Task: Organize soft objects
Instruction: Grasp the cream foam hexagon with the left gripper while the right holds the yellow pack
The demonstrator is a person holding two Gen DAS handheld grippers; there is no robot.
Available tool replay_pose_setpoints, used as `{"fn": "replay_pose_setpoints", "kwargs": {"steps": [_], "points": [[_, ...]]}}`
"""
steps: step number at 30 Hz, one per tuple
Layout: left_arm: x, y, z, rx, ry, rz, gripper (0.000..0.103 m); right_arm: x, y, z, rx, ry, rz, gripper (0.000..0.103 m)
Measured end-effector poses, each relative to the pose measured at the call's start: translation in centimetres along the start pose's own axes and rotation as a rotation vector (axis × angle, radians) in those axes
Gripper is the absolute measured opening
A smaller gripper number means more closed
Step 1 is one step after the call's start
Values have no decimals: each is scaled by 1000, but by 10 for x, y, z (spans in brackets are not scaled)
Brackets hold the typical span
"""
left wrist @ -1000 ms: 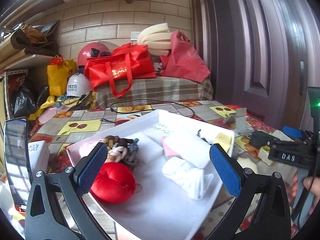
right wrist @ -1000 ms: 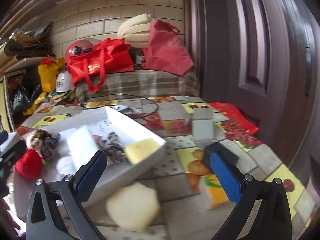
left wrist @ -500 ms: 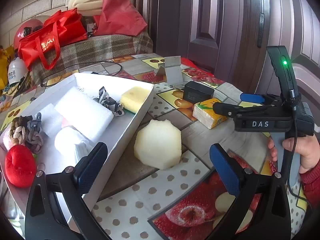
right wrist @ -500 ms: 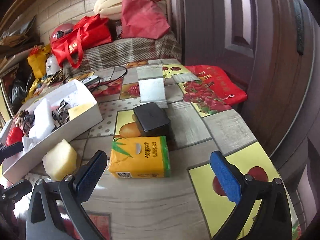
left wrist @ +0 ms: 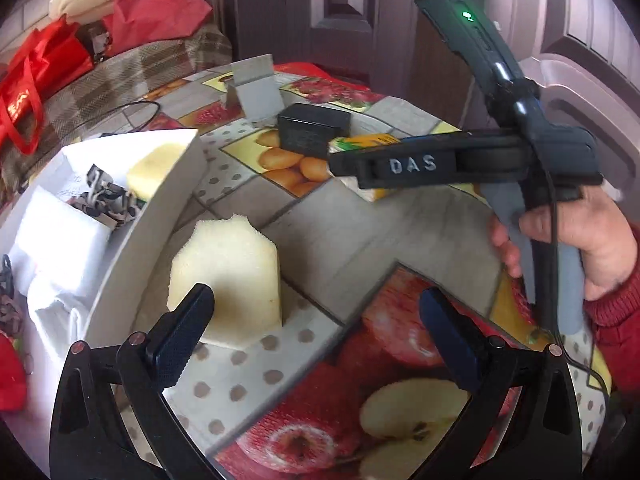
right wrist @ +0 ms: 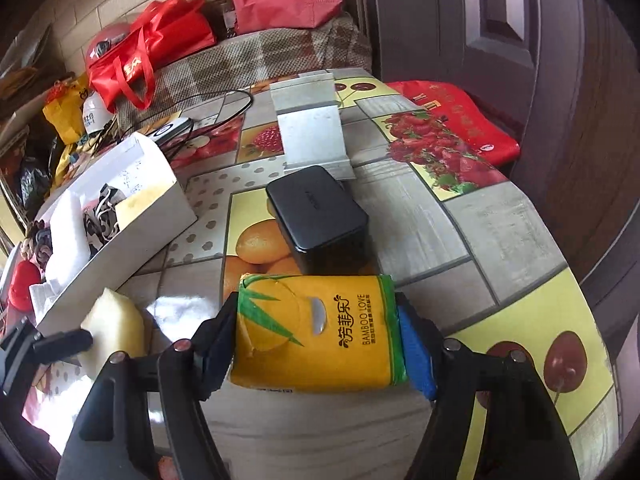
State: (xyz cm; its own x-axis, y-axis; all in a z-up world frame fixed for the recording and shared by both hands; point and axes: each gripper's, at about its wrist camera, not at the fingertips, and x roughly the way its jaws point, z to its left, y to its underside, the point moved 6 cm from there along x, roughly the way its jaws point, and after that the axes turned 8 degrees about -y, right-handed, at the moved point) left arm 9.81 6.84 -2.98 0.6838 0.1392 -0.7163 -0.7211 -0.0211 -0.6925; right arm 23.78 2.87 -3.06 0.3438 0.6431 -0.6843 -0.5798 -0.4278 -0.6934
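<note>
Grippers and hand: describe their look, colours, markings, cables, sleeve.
Both grippers, left gripper and right gripper, have black frames with silver rivets and blue-padded fingers. The right gripper's body reads "DAS", shows a green light, and trails a black cable. The right hand is bare, in a red knit sleeve.

Right tongs (right wrist: 316, 344) around tissue pack (right wrist: 316, 330)

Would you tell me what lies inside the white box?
The white box holds a yellow sponge, a patterned cloth, a white foam block and a red plush; whatever lies underneath them is covered.
</note>
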Motion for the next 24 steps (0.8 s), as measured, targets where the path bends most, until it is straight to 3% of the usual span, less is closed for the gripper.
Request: {"fn": "replay_pose_setpoints", "kwargs": {"steps": [4,8,10,12,18,20,22,24], "points": [[-24,4,-15,16,-5,-79,102,-13,5,-11,43,-18,-25,72],[-33,-6,10,-31,-201,-163,102,-19,6,-20,97,-48,-53,72],[-22,-8,23,-55,-246,-126,103,-19,6,-20,102,-51,-53,72],[-7,-9,29,-66,-234,-69,102,-19,6,-20,94,-46,-53,72],[24,-15,20,4,-252,31,102,-17,5,-17,92,-51,-52,73],[32,-16,19,10,-250,58,96,-17,6,-17,93,-53,-52,73],[30,-16,19,1,-253,47,64,-17,6,-18,92,-51,-52,73],[29,-16,17,9,-267,39,63,-17,6,-18,93,-53,-53,73]]}}
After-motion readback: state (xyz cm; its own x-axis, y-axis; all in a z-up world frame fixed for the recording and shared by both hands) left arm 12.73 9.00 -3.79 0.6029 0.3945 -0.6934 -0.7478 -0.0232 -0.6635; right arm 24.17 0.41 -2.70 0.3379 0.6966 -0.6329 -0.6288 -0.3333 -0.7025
